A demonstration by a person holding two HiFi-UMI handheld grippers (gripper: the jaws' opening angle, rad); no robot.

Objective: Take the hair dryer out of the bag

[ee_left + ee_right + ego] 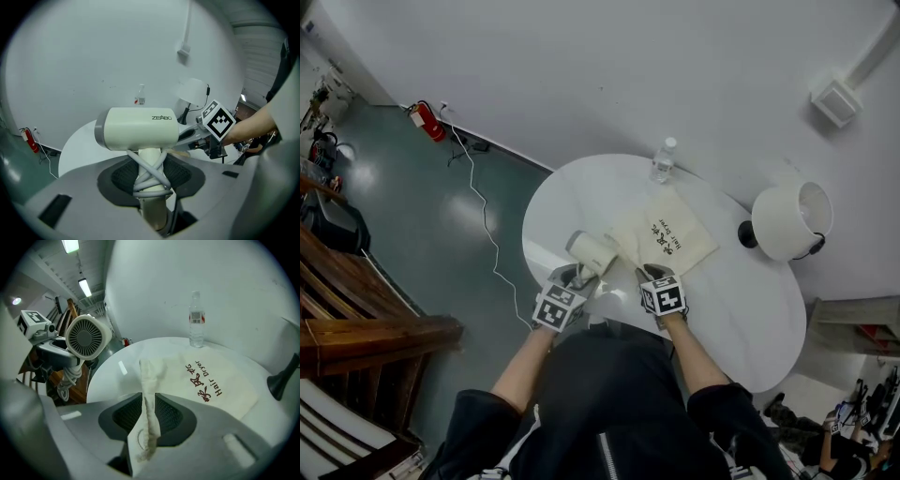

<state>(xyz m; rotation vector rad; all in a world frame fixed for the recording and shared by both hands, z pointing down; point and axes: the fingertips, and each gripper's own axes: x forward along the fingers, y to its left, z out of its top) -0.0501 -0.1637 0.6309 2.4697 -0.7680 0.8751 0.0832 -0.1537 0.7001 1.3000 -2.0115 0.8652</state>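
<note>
Jaws of the left gripper (150, 177) are closed on the handle of the cream hair dryer (138, 129), over the grey cord (149, 174) wound round it. The dryer is out of the bag, held above the table's near edge, just left of the bag's mouth. The right gripper (149, 416) pinches a gathered fold of the beige cloth bag (213, 385), which lies flat on the round white table (741, 309). A water bottle (663, 159) stands just behind the bag, and a white lamp (792, 220) stands to the right
</note>
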